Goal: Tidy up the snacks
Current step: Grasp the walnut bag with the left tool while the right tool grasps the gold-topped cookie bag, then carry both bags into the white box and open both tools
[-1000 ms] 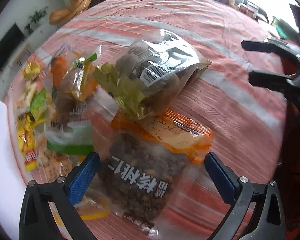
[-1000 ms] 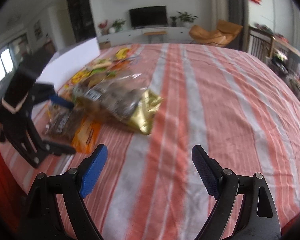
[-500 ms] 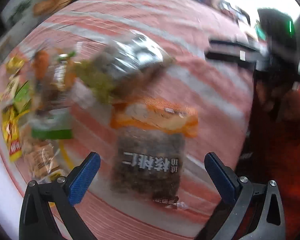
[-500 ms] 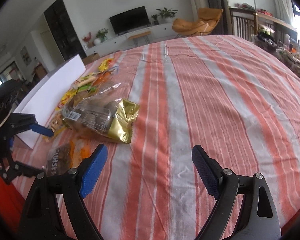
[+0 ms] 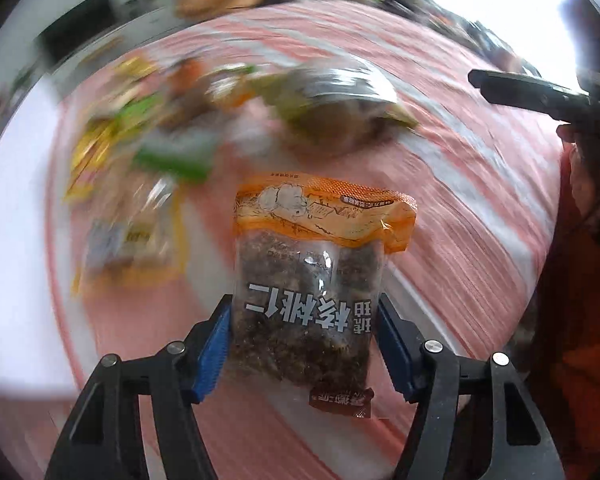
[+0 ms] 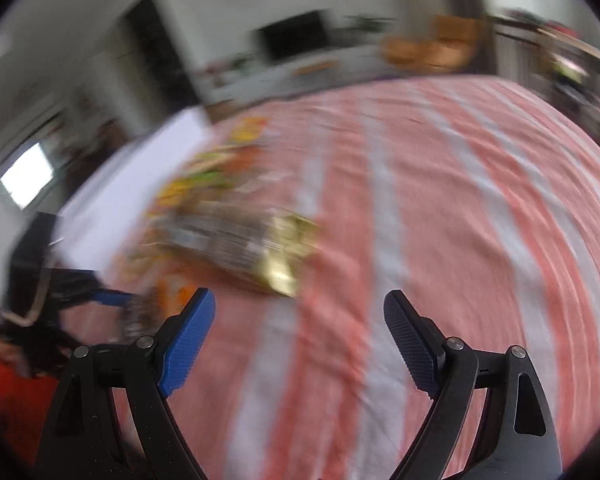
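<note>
Two blue-padded jaws of the left gripper (image 5: 304,340) press against the sides of a clear walnut bag (image 5: 316,280) with an orange top band, clamping it near its lower half; the bag stands upright between them, above the striped cloth (image 5: 480,208) that covers the counter. Beyond the bag, the rest of the snacks lie in a blurred heap: a large clear-and-gold pouch (image 5: 340,108) straight ahead, green and yellow packets (image 5: 140,136) to its left, and a pale packet with an orange edge (image 5: 132,240) just beside the held bag on the left. A white board (image 5: 16,200) borders the heap on the far left. The right gripper (image 6: 300,332) hangs with its jaws spread wide and nothing between them, over bare cloth, well apart from the heap. From its camera the gold-ended pouch (image 6: 252,248) lies ahead and slightly left, and the other gripper with the bag sits at the left edge.
</note>
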`<action>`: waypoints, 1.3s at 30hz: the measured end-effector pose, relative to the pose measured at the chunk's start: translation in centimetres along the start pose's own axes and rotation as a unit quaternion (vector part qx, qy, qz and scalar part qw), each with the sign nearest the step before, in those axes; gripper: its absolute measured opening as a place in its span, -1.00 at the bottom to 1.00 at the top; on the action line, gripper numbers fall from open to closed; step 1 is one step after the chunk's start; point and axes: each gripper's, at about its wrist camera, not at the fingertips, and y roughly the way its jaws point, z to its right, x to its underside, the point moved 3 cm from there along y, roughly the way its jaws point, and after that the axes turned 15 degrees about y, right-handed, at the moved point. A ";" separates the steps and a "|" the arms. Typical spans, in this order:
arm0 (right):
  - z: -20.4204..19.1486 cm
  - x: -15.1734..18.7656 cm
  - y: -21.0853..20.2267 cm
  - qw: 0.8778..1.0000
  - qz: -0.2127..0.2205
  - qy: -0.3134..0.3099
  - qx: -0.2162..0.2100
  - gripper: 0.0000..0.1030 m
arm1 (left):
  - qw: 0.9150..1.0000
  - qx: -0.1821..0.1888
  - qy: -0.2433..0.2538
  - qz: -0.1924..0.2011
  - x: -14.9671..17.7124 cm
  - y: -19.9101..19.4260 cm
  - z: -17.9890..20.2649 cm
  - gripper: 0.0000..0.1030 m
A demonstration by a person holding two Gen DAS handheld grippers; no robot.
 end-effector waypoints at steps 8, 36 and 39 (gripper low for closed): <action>-8.6 -2.5 10.8 0.885 -0.223 -0.406 0.056 0.72 | 0.990 0.001 -0.118 0.076 3.5 -2.9 -2.5 0.28; -35.0 -11.0 15.5 0.956 -0.186 -0.042 -0.225 0.58 | 0.897 -0.223 -0.354 0.144 12.4 -19.3 -23.8 0.72; -37.4 -11.0 17.6 0.963 -0.167 -0.029 -0.210 0.60 | 0.888 -0.232 -0.369 0.146 14.7 -19.8 -24.1 0.79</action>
